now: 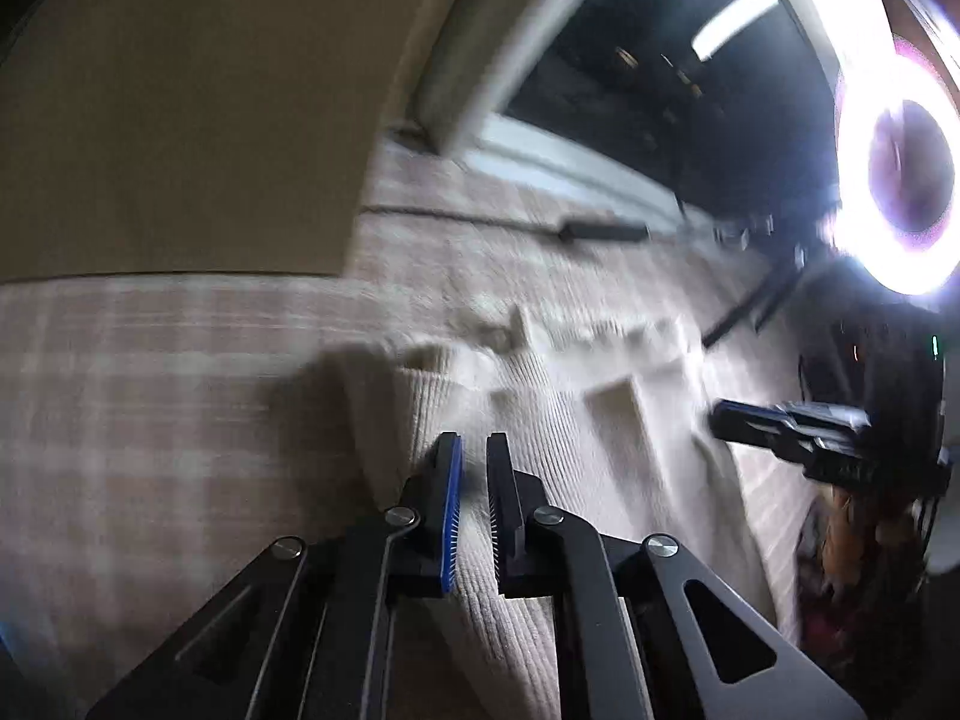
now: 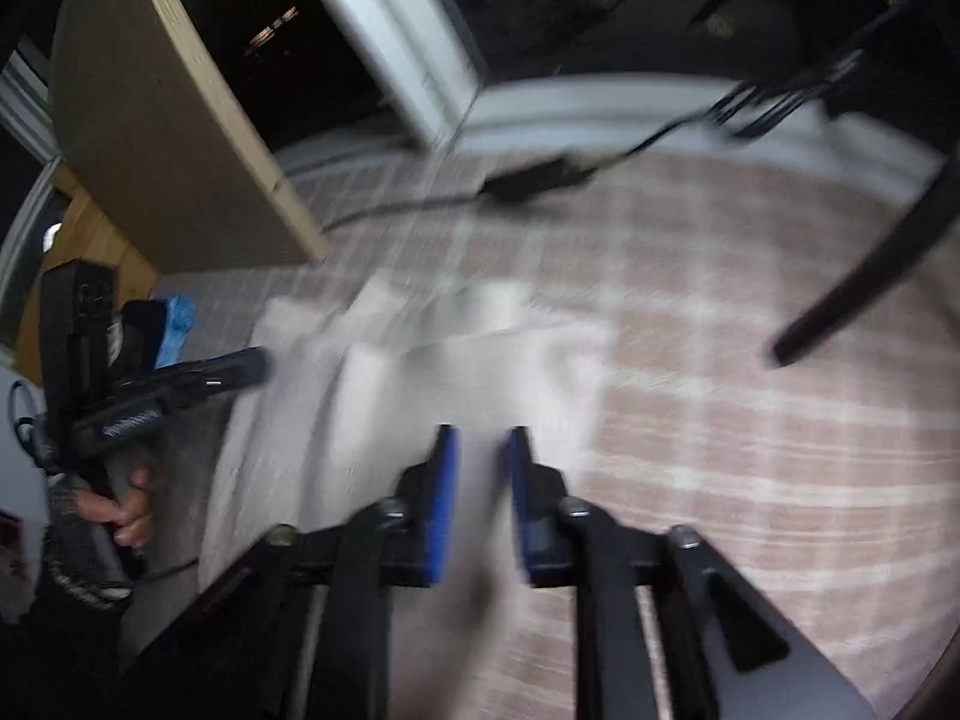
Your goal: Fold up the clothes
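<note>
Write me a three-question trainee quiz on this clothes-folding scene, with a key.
1. True or false: the left gripper is clamped on the cream garment.
2. What does the garment lie on? A) bare wood B) a checked cloth C) a metal tray
3. In the right wrist view, which side of the picture shows the left gripper, and what holds it?

Key
1. False: its jaws stand apart above the fabric, with nothing pinched.
2. B.
3. The left side; a hand grips its handle.
</note>
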